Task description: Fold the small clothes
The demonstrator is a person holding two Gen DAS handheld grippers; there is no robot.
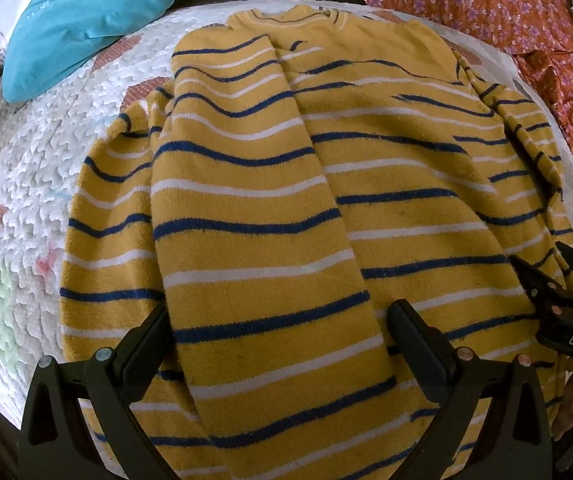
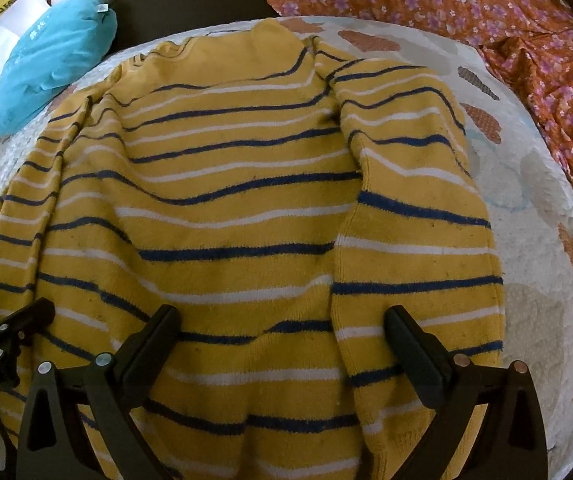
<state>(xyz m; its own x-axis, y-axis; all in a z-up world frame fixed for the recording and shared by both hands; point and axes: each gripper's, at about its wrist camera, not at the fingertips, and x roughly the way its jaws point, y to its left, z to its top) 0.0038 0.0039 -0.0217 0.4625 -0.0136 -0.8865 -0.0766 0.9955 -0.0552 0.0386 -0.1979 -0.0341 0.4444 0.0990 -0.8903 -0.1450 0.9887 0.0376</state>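
On a white quilted bedspread (image 1: 26, 184), a yellow sweater (image 1: 386, 184) with navy and white stripes lies spread flat, collar at the far edge and hem toward the cameras. Its left sleeve (image 1: 246, 208) is folded inward over the body, running from shoulder to hem; in the right wrist view the right sleeve (image 2: 418, 240) lies folded the same way along the other side. The left gripper (image 1: 278, 316) hovers above the hem end of the left sleeve, jaws spread wide, clamping nothing. The right gripper (image 2: 280, 316) hangs over the lower part of the sweater, near the inner edge of the right sleeve, jaws likewise parted and empty. Each tool's black frame shows at the margin of the other's view. The bedspread carries brown dotted patches and pale coloured shapes. Beyond the sweater, a turquoise cushion (image 1: 86, 20) rests at the far left, and an orange cloth with purple flowers (image 2: 466, 20) lies crumpled at the far right
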